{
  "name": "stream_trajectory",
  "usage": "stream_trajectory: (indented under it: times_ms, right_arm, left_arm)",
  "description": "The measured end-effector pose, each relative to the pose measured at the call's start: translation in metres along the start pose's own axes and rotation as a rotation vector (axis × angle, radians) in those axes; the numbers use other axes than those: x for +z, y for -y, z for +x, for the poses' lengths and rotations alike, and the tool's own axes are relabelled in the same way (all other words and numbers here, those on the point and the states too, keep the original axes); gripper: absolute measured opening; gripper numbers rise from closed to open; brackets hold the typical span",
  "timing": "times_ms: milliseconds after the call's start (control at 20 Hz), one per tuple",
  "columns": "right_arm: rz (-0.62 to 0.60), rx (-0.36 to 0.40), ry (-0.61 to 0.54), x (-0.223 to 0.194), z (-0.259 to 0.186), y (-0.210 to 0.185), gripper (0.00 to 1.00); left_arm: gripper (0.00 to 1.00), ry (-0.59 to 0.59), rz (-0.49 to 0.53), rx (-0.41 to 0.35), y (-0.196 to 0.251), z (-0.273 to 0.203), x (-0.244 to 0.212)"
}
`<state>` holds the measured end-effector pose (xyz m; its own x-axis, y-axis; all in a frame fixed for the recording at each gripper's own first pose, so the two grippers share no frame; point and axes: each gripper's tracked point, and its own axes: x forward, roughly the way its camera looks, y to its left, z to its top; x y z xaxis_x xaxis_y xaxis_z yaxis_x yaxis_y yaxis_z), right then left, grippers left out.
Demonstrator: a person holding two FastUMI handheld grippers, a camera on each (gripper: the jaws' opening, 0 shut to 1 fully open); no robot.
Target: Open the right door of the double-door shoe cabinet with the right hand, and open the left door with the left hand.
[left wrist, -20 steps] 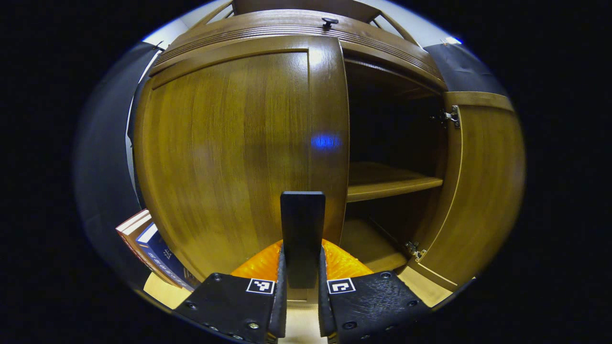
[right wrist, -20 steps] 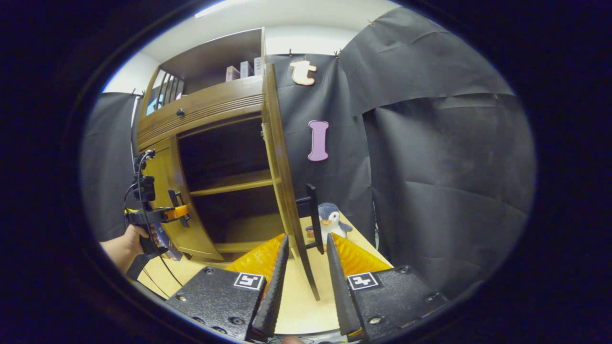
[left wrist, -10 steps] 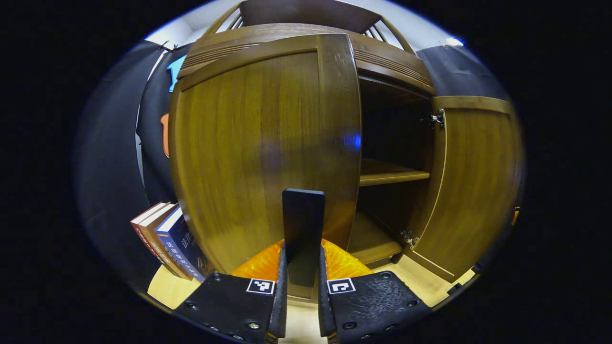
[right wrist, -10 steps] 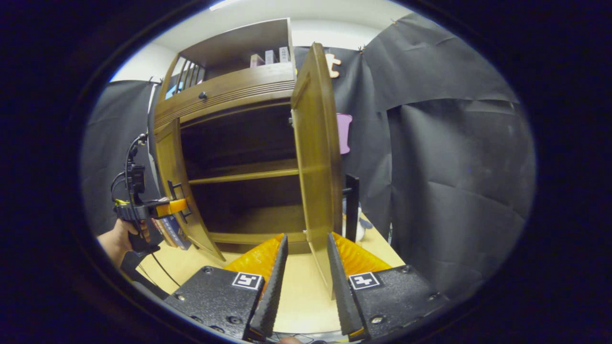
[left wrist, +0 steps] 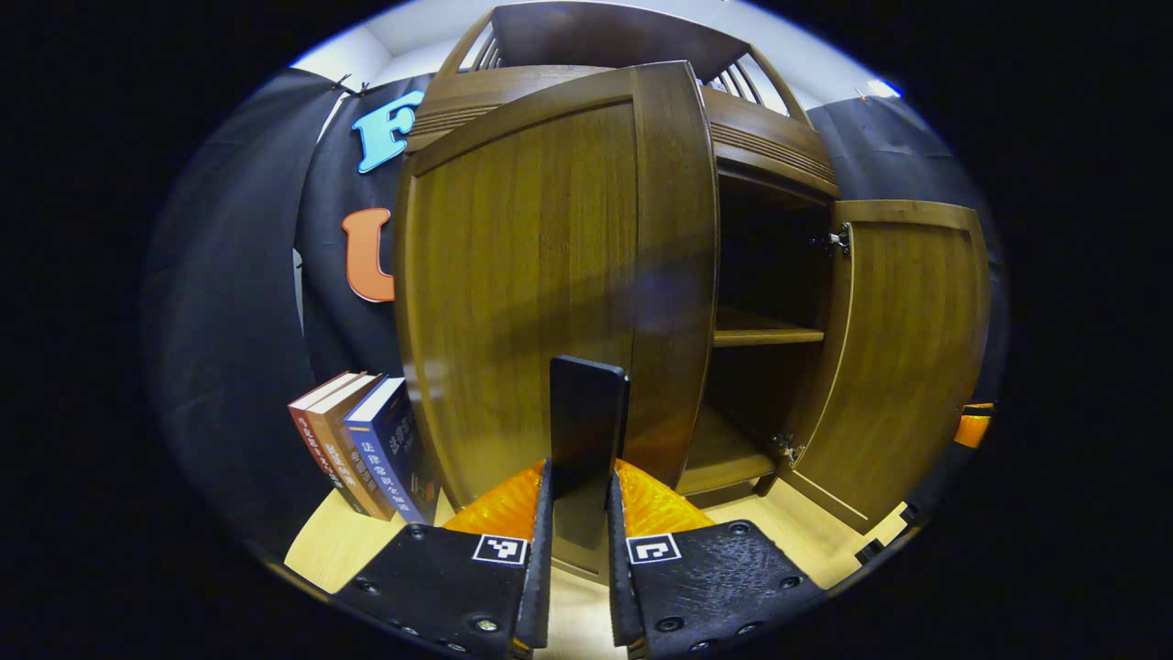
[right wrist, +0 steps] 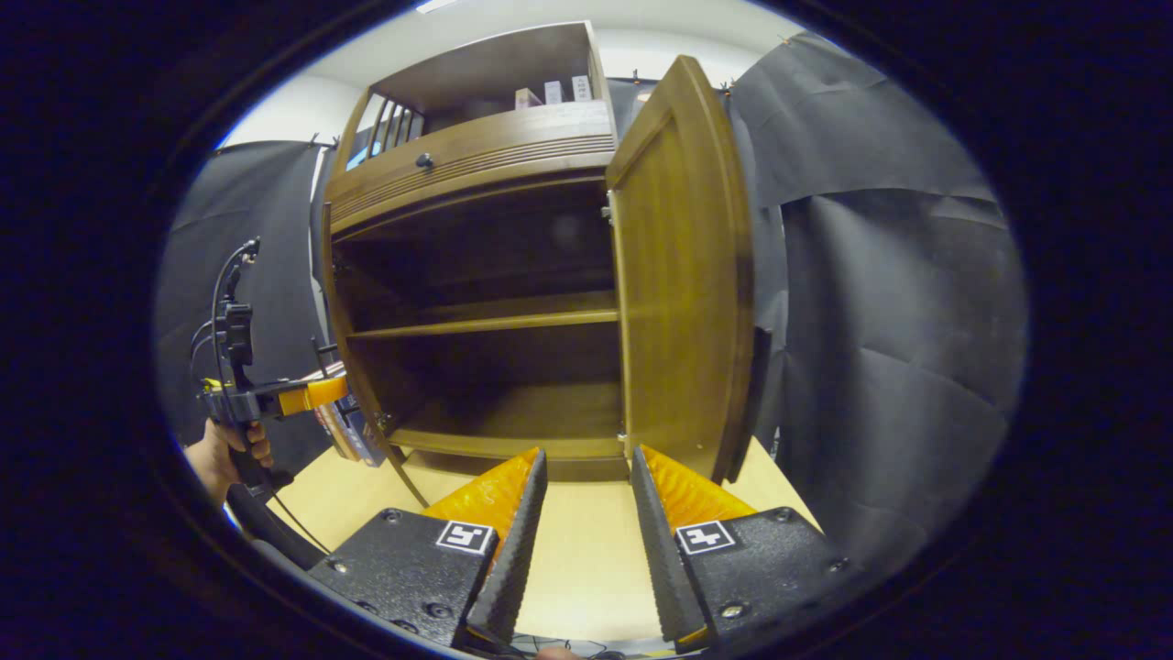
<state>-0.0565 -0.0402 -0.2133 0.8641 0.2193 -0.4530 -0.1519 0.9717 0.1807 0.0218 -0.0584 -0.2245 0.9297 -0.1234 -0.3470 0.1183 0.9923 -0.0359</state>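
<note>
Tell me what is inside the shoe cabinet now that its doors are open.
The shoe cabinet holds one bare shelf and a bare bottom board. No shoes show. The back is too dark to judge.

Left gripper (left wrist: 577, 559): we see its jaws nearly closed, both pressing a dark upright handle (left wrist: 586, 440) between them.
Left gripper, in the right gripper view (right wrist: 316, 394): level, pointing toward the cabinet's left side, a cable rising from its top.
Hand (right wrist: 224, 454): wrapped around that gripper's grip from below.
Right gripper (right wrist: 586, 541): jaws apart, nothing between them, pointing forward and level.
</note>
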Motion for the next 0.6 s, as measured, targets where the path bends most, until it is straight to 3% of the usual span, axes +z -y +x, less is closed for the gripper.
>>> stream_trajectory:
  times_ms: [600]
  right_arm:
    - [-0.048, 0.143, -0.030, -0.004, 0.035, -0.064, 0.60]
  left_arm:
    - [0.25, 0.011, 0.034, 0.174, -0.072, -0.060, -0.013]
